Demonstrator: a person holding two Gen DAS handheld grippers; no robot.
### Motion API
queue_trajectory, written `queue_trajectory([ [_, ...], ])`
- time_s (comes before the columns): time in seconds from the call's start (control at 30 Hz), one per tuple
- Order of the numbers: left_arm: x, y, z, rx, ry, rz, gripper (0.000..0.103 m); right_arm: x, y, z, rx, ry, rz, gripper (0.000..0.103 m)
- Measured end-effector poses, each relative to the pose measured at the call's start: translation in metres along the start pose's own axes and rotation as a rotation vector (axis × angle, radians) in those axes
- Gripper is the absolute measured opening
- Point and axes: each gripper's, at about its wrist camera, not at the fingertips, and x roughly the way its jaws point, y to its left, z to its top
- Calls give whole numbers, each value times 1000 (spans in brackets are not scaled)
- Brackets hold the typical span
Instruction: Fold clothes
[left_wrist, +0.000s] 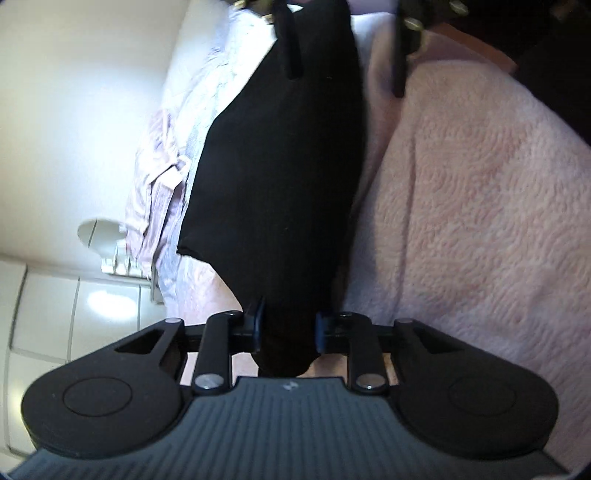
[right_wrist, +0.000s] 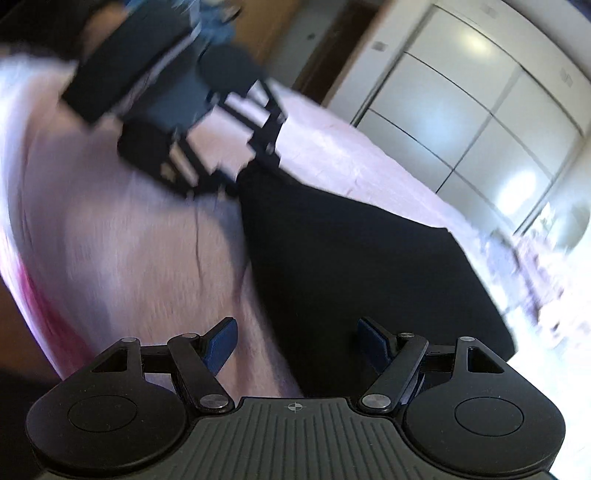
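1. Pink fleece blanket (left_wrist: 472, 192) covers the bed, the biggest thing in both views; in the R wrist view it (right_wrist: 122, 240) is motion-blurred.
2. White wardrobe doors (right_wrist: 461, 122) fill the upper right of the R wrist view, behind the bed.
3. Black garment (left_wrist: 280, 177) lies spread on the blanket, running from my L gripper up toward the R one. In the R wrist view it (right_wrist: 354, 266) stretches from under my R gripper to the L gripper.
4. Rumpled pale-pink patterned cloth (left_wrist: 166, 184) sits beside the garment's left edge, at the bed edge; can't tell what piece it is.
5. My L gripper (left_wrist: 289, 326): jaws narrow, clamped on a bunched end of the black garment, fabric filling the gap btwn the blue pads (left_wrist: 258, 325). Seen from the R wrist view it (right_wrist: 236, 177) grips the garment's far corner; blurry.
6. My R gripper (right_wrist: 297, 341): jaws wide apart, nothing btwn them, hovering over the garment's near part & the blanket. Contact w/ fabric: can't tell. In the L wrist view its fingers (left_wrist: 291, 44) show at the top over the garment's far end.
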Motion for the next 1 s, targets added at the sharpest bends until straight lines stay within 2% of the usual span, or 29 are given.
queue_trajectory([
  [0.1,-3,6,2,-116,-6,-7,18,2,9,-7,-74,11,-29,74],
  [0.17,-6,14,4,-196,-10,-19,18,3,11,-4,-103,9,-41,61],
  [0.27,-8,36,5,-300,-18,-61,17,9,10,6,-146,-6,-48,51],
  [0.33,-9,49,6,-347,-21,-84,17,13,8,8,-181,2,-56,50],
  [0.43,-16,48,9,-288,-16,-88,17,4,0,5,-177,-2,-99,50],
  [0.53,-23,30,9,-169,2,-69,17,5,2,-1,-199,37,-132,50],
  [0.7,-8,1,16,51,53,47,26,6,-8,-24,-190,116,-175,50],
  [0.73,-4,-4,18,91,61,70,26,5,-7,-29,-204,119,-177,50],
  [0.8,1,-4,20,104,70,71,21,5,-4,-33,-250,107,-180,49],
  [0.9,3,1,21,82,78,57,15,8,-7,-30,-261,107,-141,27],
  [1.0,-13,15,17,56,57,73,13,4,-17,-22,-209,105,-101,17],
])
